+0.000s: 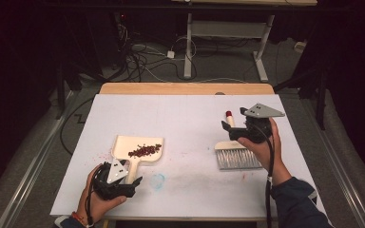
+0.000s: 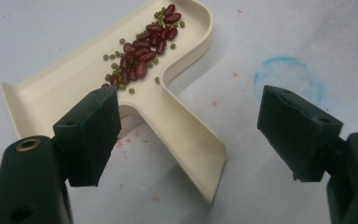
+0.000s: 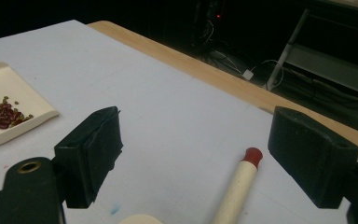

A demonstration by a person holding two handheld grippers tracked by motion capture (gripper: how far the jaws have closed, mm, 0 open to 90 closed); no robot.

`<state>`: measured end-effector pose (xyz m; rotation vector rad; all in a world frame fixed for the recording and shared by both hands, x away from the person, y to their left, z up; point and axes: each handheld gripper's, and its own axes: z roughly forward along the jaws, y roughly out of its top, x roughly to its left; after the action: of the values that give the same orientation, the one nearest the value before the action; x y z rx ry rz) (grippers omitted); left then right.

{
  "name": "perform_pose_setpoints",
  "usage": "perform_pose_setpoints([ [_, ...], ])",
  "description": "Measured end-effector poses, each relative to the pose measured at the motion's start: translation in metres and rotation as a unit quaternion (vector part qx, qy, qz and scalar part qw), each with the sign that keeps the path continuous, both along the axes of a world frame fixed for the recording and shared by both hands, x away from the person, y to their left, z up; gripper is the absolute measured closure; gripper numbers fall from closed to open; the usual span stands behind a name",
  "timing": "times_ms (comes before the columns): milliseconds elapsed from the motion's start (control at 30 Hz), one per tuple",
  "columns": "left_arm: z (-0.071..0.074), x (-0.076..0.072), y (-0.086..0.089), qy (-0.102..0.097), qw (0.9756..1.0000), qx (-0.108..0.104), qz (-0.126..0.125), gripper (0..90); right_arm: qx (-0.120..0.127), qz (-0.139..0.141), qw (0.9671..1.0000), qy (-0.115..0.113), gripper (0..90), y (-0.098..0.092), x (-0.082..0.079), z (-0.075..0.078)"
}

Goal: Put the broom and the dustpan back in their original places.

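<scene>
A cream dustpan (image 1: pixel 139 147) lies on the white table and holds a heap of red and green beans (image 1: pixel 145 150). My left gripper (image 1: pixel 132 178) is open at the near end of the pan's handle (image 2: pixel 186 135), which runs between the jaws untouched; the beans (image 2: pixel 144 42) lie farther along. A hand brush (image 1: pixel 237 156) with grey bristles lies at the right, its cream handle ending in a red tip (image 1: pixel 229 114). My right gripper (image 1: pixel 233 121) hovers open over that handle (image 3: pixel 237 186), one jaw on each side. The dustpan (image 3: pixel 14 123) sits far to its left.
A white sheet (image 1: pixel 190 114) covers the table, with a wooden strip (image 1: pixel 185 88) along the far edge. A faint blue ring (image 2: pixel 286 79) and small red specks mark the sheet near the pan. Cables and another table's legs (image 1: pixel 188 47) are on the floor beyond.
</scene>
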<state>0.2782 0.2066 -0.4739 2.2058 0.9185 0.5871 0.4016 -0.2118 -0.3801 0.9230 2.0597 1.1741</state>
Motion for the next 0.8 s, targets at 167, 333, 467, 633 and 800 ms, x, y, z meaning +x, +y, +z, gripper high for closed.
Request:
perform_pose_setpoints([
  [167, 0.000, 0.000, 0.000, -0.001, 1.0000, 0.001, -0.002, 21.5, -0.005, 0.008, 0.9999, -0.008, 17.7, 0.000, -0.006, 0.002],
  [333, 0.000, 0.000, -0.001, -0.001, 1.0000, 0.001, -0.003, 21.5, -0.009, 0.018, 0.9997, -0.015, 17.7, 0.000, -0.015, 0.003],
  [467, 0.000, 0.000, -0.001, -0.001, 1.0000, 0.001, -0.003, 21.4, -0.012, 0.026, 0.9994, -0.022, 17.7, 0.000, -0.021, 0.005],
  [633, 0.000, 0.000, -0.002, -0.001, 1.0000, 0.001, -0.003, 21.4, -0.016, 0.032, 0.9989, -0.032, 17.8, -0.001, -0.029, 0.005],
  [800, 0.000, 0.000, -0.001, -0.002, 1.0000, 0.000, -0.003, 21.4, -0.020, 0.036, 0.9985, -0.036, 17.9, -0.003, -0.035, 0.004],
])
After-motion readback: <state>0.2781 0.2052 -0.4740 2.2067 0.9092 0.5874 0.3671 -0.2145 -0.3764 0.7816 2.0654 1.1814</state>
